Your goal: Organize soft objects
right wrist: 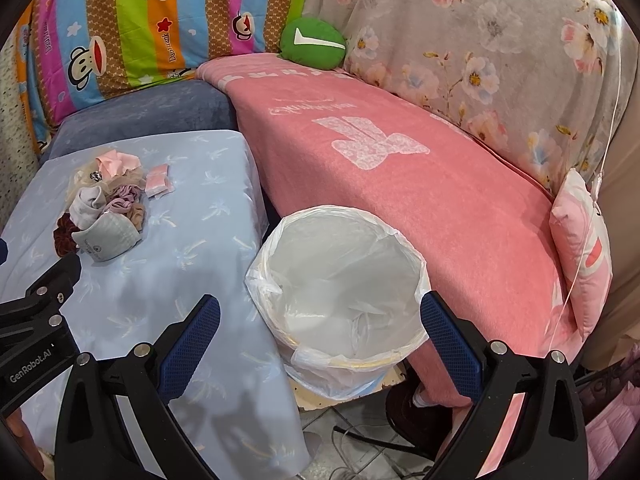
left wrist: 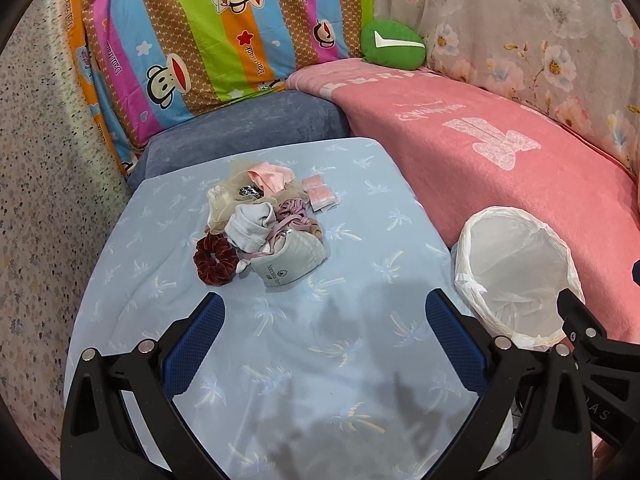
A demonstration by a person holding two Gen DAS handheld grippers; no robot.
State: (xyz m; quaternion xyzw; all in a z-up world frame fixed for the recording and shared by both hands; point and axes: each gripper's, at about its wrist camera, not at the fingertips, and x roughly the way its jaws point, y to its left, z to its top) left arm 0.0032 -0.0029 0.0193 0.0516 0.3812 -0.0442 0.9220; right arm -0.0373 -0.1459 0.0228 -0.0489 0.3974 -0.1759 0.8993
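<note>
A small heap of soft objects (left wrist: 264, 216) lies on the light-blue palm-print cloth (left wrist: 280, 360): a dark red scrunchie (left wrist: 215, 259), a white sock (left wrist: 248, 226), a grey cap (left wrist: 290, 263), pink fabric (left wrist: 266, 178) and a pink packet (left wrist: 320, 196). The same heap (right wrist: 106, 206) shows at the left of the right wrist view. My left gripper (left wrist: 324, 344) is open, short of the heap, nothing between its fingers. My right gripper (right wrist: 320, 346) is open and hovers over a white-lined bin (right wrist: 340, 292), which also appears as the bin (left wrist: 516, 276) at the right of the left wrist view.
A pink blanket (right wrist: 400, 168) covers the seat to the right, with a green round cushion (right wrist: 312, 44) at its back and a pink pillow (right wrist: 584, 252) at the far right. A striped cartoon cover (left wrist: 200, 40) hangs behind. Cables lie on the tiled floor (right wrist: 352, 440).
</note>
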